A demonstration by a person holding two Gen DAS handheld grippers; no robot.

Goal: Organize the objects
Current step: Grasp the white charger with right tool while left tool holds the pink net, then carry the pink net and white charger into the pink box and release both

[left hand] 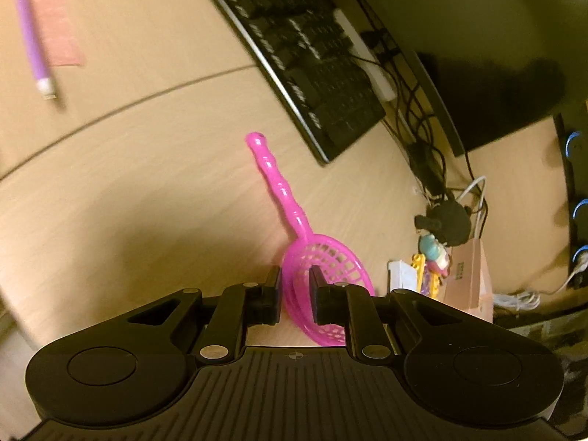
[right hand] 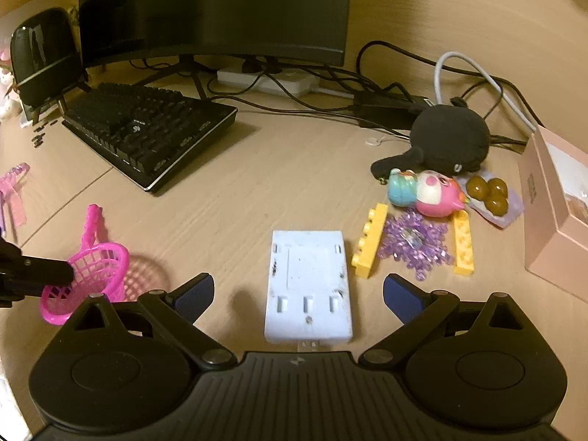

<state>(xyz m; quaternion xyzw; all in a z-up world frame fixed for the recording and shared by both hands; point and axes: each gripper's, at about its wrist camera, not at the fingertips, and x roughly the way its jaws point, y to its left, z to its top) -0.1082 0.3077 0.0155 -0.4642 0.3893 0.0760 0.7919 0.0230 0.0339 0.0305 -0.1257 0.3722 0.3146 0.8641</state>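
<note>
My left gripper is shut on the rim of a pink plastic toy strainer, held on edge with its beaded handle pointing away over the wooden desk. The strainer also shows at the left of the right wrist view, with the left gripper's black fingers on it. My right gripper is open and empty, its blue pads either side of a flat white plastic box lying on the desk.
A black keyboard, monitor, speaker and tangled cables fill the back. Right of the white box lie two yellow bricks, purple beads, a pink toy, a black plush and a pink carton. A purple pen lies far left.
</note>
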